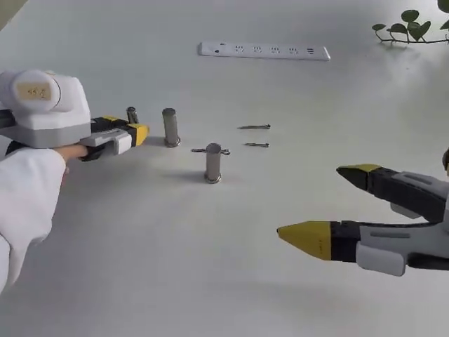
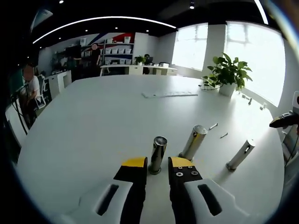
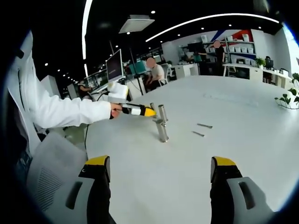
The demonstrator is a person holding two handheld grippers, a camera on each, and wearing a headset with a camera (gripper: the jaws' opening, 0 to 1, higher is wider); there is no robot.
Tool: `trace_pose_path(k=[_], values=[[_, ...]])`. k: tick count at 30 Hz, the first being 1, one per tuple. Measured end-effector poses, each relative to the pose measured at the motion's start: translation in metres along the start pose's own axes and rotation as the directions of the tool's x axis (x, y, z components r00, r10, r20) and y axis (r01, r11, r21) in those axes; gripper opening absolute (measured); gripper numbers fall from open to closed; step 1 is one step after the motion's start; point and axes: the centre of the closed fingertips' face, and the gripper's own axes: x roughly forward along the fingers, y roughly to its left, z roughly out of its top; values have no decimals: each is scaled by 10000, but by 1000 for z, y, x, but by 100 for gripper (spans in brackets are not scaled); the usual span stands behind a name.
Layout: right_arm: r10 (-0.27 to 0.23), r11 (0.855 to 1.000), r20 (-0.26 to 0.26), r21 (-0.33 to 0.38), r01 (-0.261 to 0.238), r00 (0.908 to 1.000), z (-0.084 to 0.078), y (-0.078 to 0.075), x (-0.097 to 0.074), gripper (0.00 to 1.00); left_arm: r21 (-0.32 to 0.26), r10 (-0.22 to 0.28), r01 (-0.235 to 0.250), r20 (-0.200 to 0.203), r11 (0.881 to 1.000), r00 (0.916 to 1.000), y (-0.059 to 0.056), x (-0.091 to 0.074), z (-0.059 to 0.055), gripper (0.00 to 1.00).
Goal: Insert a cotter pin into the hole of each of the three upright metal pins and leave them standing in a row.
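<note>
Three metal pins (image 1: 132, 114) (image 1: 169, 126) (image 1: 213, 163), three cotter pins (image 1: 200, 150) (image 1: 254, 127) (image 1: 257, 144)

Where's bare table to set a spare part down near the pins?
Free: the wide strip between the power strip and the metal pins; the near table in front of the pins, left of the right claw. Crowded: the pin row with the left claw at it, and the loose cotter pins just right.

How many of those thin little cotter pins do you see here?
3. The inserted cotter pin sits through the front metal pin; the farther loose cotter pin and the nearer loose cotter pin lie to its right.
</note>
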Motion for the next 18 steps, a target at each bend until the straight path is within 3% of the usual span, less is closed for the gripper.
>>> trace_pose_path(k=[6, 13, 18], values=[[-128, 9997, 37, 206, 127, 9999, -2, -1, -5, 87, 86, 21, -21, -19, 10000, 10000, -1, 2, 0, 14], [-238, 9991, 2, 343, 238, 9997, -7, -1, -10, 87, 402, 415, -417, 45, 9983, 9991, 4, 0, 2, 7], [-217, 9990, -27, 385, 218, 9998, -9, -1, -11, 86, 689, 448, -438, -128, 9967, 9989, 3, -3, 0, 7]])
